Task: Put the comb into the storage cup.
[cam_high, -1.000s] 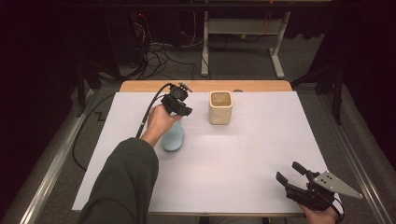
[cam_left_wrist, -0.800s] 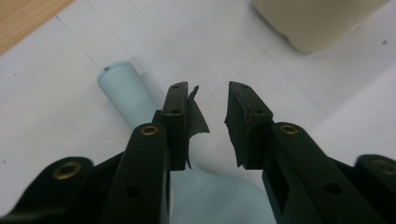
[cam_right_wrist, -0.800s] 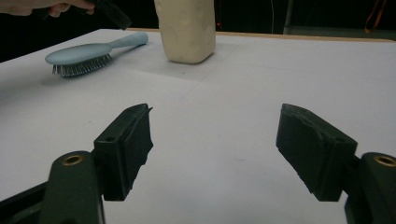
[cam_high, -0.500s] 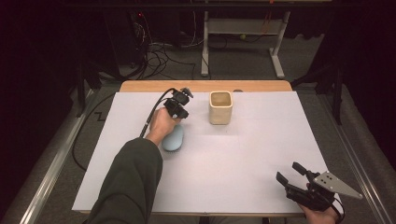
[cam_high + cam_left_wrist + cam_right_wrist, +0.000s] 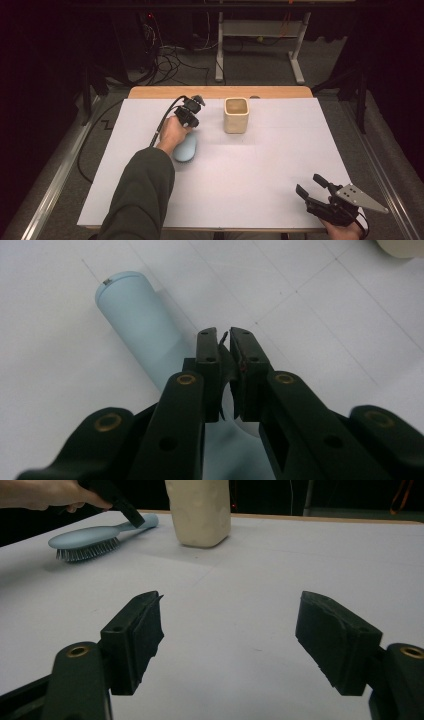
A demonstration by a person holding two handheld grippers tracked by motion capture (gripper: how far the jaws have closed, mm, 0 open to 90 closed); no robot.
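A light blue hairbrush [image 5: 185,149] lies bristles down on the white table sheet, left of centre. Its handle [image 5: 135,315] points away from the person. My left gripper [image 5: 191,119] comes down on that handle, and its jaws have just been closing. The left gripper view shows my left gripper [image 5: 223,335] nearly together, with a sliver of blue handle pinched between its pads. The brush [image 5: 85,537] is also in the right gripper view, with a black jaw on its handle. My right gripper [image 5: 309,184] rests at the table's near right corner, and there my right gripper [image 5: 230,630] stands wide open on nothing.
A cream square cup [image 5: 236,115] stands upright just right of the brush, toward the far edge, and the cup [image 5: 199,510] is also in the right gripper view. A wooden strip [image 5: 220,92] borders the far side. Cables and a metal stand lie on the floor beyond.
The left gripper has sunk a little onto the brush handle and its jaws have closed around it. The right gripper has not moved.
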